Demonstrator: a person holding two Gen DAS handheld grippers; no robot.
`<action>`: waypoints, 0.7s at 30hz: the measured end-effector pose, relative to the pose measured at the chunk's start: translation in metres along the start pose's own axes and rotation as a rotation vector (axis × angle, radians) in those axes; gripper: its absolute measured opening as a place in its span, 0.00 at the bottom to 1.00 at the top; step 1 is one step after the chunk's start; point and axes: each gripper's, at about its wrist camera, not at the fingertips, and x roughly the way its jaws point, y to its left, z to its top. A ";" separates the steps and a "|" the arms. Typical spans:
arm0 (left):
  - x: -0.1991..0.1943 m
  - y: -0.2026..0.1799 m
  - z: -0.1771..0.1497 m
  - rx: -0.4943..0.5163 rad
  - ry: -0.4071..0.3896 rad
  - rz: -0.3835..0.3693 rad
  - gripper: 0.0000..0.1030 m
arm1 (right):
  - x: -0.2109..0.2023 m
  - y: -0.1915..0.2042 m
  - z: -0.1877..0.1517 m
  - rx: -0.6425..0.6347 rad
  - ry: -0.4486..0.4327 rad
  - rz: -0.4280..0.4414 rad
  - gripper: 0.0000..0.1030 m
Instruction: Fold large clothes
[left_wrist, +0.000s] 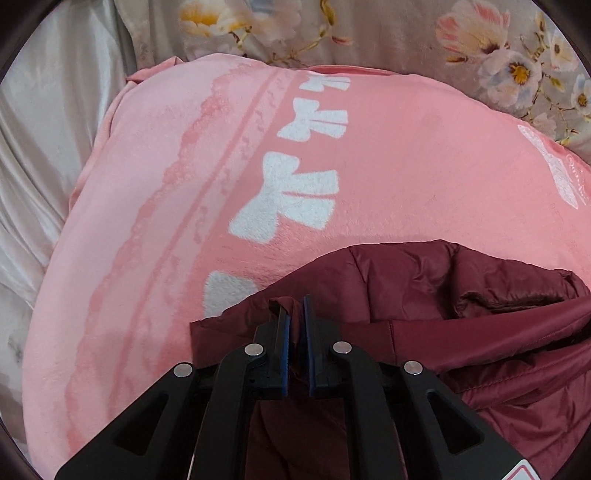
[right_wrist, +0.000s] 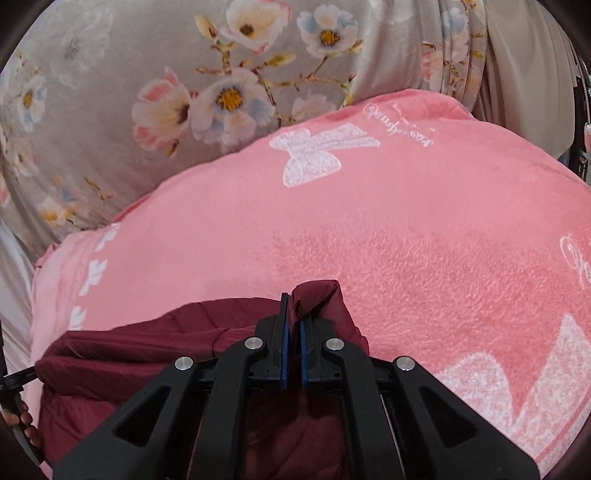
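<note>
Pinching a maroon jacket (left_wrist: 424, 295) edge, the nearly closed left tool (left_wrist: 296, 310) and right tool (right_wrist: 291, 314) hold it across the pink blanket (left_wrist: 388, 166), the garment's bulk trailing behind both.

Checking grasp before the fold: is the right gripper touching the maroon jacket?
Touching. The right wrist view shows the right gripper nearly closed, with a bunched fold of the maroon jacket pinched between its blue pads.
</note>
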 end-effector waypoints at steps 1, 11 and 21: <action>0.003 -0.002 0.000 0.002 -0.001 0.004 0.08 | 0.005 -0.001 -0.002 0.001 0.007 -0.003 0.03; 0.025 -0.013 -0.007 0.027 -0.068 0.042 0.12 | 0.038 -0.013 -0.018 0.056 0.076 0.021 0.04; 0.011 0.007 -0.006 -0.062 -0.112 -0.033 0.21 | 0.025 -0.025 -0.014 0.121 0.033 0.116 0.14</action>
